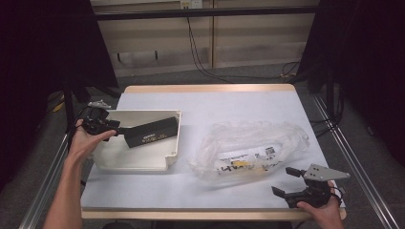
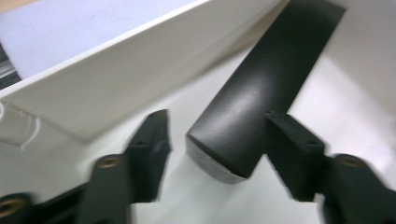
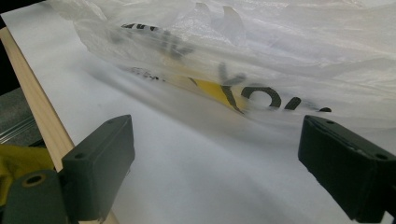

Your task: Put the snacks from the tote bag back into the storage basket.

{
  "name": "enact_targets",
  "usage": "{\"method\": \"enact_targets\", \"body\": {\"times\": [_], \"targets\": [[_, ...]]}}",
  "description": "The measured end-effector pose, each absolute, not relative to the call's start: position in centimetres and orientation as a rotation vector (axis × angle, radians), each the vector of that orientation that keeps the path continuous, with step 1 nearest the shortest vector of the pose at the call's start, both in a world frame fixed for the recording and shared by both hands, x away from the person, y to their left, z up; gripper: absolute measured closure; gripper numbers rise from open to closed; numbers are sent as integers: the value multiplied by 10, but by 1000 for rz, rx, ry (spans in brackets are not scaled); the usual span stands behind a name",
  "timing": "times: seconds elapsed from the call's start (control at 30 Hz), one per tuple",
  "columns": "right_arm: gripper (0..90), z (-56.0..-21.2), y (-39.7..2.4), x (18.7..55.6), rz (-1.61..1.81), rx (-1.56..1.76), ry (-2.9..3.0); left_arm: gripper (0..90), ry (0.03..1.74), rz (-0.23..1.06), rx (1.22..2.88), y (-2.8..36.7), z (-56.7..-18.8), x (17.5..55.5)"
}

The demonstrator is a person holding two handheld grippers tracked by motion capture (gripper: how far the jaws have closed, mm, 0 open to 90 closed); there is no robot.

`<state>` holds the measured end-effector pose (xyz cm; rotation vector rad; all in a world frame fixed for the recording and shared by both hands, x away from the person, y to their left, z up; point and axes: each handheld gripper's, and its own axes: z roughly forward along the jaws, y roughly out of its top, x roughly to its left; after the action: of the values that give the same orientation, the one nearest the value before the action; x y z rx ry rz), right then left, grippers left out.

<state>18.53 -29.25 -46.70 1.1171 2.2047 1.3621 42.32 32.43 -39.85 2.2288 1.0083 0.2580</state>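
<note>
Black box [image 1: 150, 132]: long, flat, matt carton with small pale print on top. It lies slantwise in the cream tray [image 1: 175, 143], far end propped near the tray's right wall, near end toward the left tool [image 1: 120, 130]. The tray stands by the worktop's [image 1: 239, 105] left edge.

Left tool: in the left gripper view its jaws stand either side of the box's near end [image 2: 243, 135]. One jaw lies against the box's side; the other is parted from it by a clear gap, so the tool is open, not gripping.

Risk, as judged: closing on the very end gives a short hold on a long lever; the box may pivot, slip out, or catch the tray wall on lifting and drag the tray.

Right tool [image 1: 290, 182]: open wide, empty, near the worktop's front-right corner, just short of the bag.

Clear plastic air-cushion bag [image 1: 253, 150]: crumpled, printed label and a yellow patch showing, right of the tray.
</note>
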Motion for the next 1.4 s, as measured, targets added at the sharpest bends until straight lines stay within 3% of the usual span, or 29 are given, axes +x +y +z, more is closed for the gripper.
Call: {"method": "enact_targets", "body": {"times": [0.27, 0.43, 1.4], "targets": [[103, -467, -292, 186, 1361, 1111, 2209, 766, 915, 248, 2232, 315, -393, 403], [103, -467, -292, 185, 1361, 1117, 2208, 898, 904, 255, 2235, 305, -395, 387], [102, -468, -291, 186, 1361, 1111, 2222, 900, 994, 248, 2320, 275, -437, 401]]}}
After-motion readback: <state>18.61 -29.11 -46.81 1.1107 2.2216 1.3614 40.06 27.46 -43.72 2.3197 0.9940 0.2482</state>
